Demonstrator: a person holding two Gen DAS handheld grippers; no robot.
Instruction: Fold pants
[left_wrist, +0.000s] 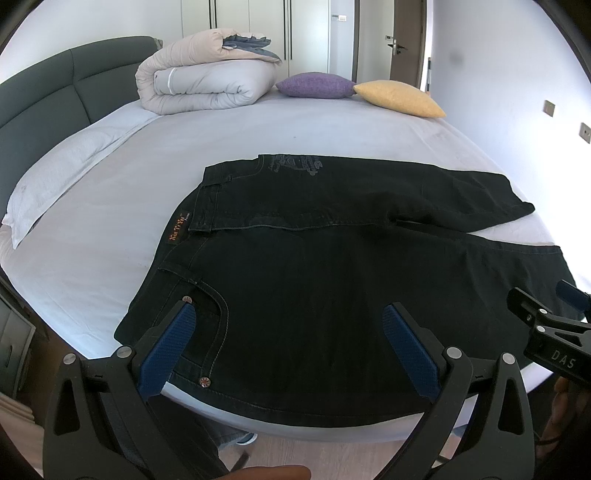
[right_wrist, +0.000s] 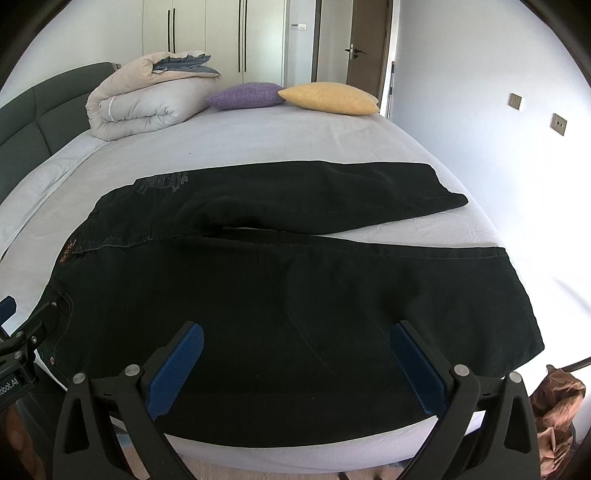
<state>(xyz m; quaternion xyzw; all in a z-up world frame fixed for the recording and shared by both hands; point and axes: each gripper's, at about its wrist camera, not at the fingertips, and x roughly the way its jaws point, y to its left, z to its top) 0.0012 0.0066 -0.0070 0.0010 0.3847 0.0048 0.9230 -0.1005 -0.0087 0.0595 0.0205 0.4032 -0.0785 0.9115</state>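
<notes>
pants (left_wrist: 332, 280) on bed (left_wrist: 147, 192), duvet (left_wrist: 207, 81) behind

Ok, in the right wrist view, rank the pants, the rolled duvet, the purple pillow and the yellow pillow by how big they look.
1. Pants, nearest the camera.
2. Rolled duvet.
3. Yellow pillow and purple pillow: too alike to rank.

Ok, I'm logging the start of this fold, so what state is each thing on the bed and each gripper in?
Pants: spread flat on the bed, two legs apart, not yet folded.
Left gripper: jaws open, holding nothing, over the waist end.
Right gripper: jaws open, holding nothing, over the near leg.
Duvet: rolled up by the headboard.
Purple cushion: lying flat.
Yellow cushion: lying flat, beside the purple one.
Door: cannot tell.
</notes>
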